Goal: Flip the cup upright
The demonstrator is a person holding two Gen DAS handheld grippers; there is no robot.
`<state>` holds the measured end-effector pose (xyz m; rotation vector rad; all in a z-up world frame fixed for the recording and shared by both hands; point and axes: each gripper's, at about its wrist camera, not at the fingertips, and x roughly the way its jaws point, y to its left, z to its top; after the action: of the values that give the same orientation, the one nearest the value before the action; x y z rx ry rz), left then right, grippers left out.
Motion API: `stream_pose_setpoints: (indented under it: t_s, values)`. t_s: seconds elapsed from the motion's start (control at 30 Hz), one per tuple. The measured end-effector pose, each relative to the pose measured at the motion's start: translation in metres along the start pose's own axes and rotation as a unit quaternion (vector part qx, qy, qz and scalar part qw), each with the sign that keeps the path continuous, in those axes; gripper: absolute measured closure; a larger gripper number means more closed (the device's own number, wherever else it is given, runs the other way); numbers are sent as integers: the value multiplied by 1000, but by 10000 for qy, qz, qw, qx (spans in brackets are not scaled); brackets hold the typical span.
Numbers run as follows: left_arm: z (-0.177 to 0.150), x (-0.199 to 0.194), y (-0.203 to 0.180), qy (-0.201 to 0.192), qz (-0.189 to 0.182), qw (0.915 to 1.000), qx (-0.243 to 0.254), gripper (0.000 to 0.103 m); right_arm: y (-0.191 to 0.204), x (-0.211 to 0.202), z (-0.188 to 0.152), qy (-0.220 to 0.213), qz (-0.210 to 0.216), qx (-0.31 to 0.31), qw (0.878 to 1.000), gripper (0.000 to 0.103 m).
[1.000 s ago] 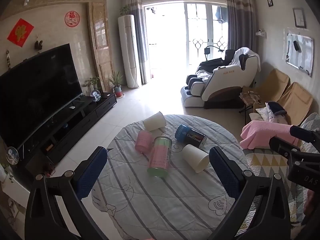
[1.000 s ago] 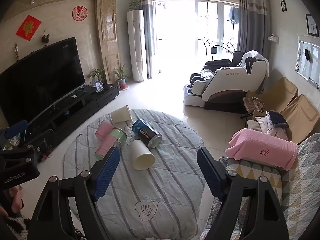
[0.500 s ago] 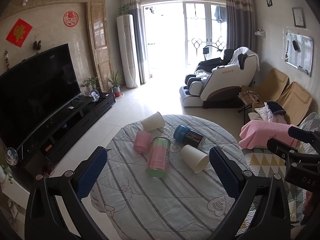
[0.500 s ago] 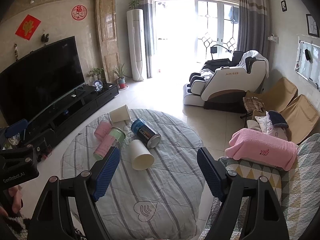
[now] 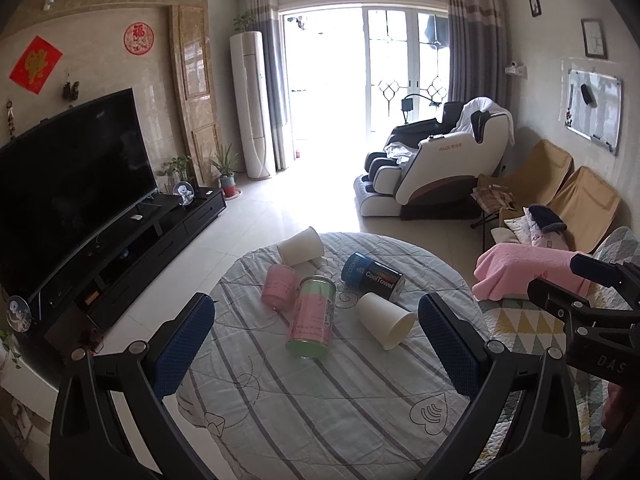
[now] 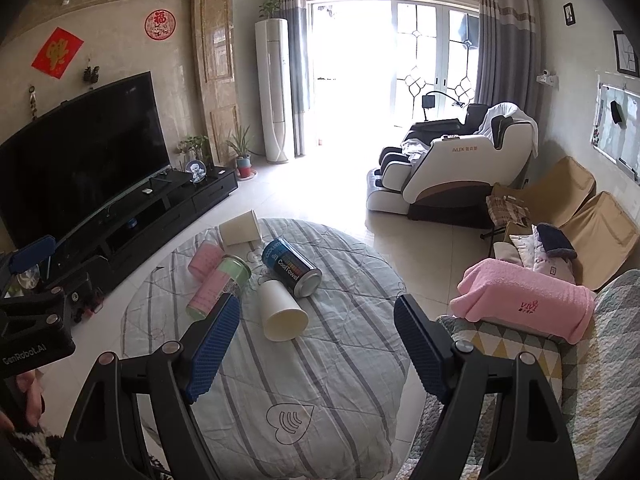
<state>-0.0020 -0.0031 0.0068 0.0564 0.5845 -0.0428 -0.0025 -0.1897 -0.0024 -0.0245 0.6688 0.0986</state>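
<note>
Round table (image 5: pixel 320 420) under a striped quilted cover; five cylindrical items lie on their sides in a cluster at its far half. The likely target is the near white cup (image 5: pixel 385 321), also seen in the right wrist view (image 6: pixel 281 311): on its side, long axis running near-far with a slant, open mouth toward the near right, closed base toward the far left and close to the dark blue can (image 5: pixel 373 277). A second white cup (image 5: pixel 301 246) lies at the far edge of the table, mouth also sideways; the task sentence does not say which cup is meant, so the near one is a judgement. Pink-and-green can (image 5: pixel 313 328) lies just left of the near cup, with a pink cup (image 5: pixel 279 287) beyond it. Left gripper (image 5: pixel 316 344): fingers spread wide, blue pads empty, touching nothing; the near cup sits ahead and to the right of centre between them, well apart. Right gripper (image 6: pixel 318 346): fingers likewise spread wide and empty; the near cup sits ahead, left of centre, near the left finger in the picture. Which gripper is nearer to the cup is hard to judge through the fisheye; they look about equal. The grasp should close across the cup's wall, at right angles to its long axis, then rotate the mouth upward.
</note>
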Motion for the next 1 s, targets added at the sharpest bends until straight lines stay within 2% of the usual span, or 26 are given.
stream_pose_setpoints:
  t_s: [0.57, 1.0]
  values:
    - [0, 2, 2, 19, -18, 10000, 0, 0, -1, 0, 1, 15, 26, -6, 10000, 22]
    - [-10, 27, 2, 585, -5, 9983, -4, 0, 4, 19, -3, 497, 201, 19, 9986, 22]
